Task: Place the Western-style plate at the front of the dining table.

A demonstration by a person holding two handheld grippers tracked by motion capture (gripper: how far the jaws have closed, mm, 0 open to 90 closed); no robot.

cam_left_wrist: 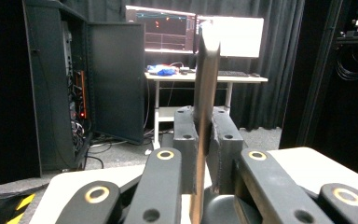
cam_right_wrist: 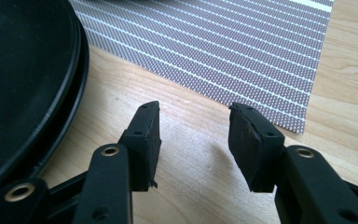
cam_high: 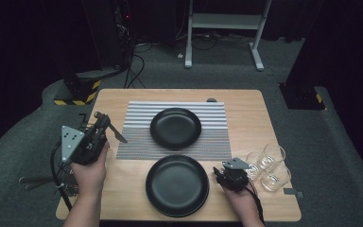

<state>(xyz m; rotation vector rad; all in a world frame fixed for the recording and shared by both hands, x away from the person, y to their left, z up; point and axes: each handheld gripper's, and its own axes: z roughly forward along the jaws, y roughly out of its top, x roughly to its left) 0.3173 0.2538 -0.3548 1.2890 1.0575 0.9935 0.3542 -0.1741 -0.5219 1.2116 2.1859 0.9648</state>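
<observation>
My left gripper (cam_high: 103,124), raised and angled over the table edge, clamps a knife (cam_left_wrist: 205,93); my right gripper (cam_right_wrist: 193,140) rests low beside the near plate (cam_high: 177,185), jaws parted on nothing; no readable writing

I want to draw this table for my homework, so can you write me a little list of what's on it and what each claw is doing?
table: light wooden table
mat: striped placemat, lying flat
far plate: black plate on the placemat
near plate: black plate on bare wood, in front of the mat
glasses: three clear glasses at the right edge
left claw: shut on a table knife, lifted above the table's left side
right claw: open, nothing between the jaws, low over the wood beside the near plate
</observation>
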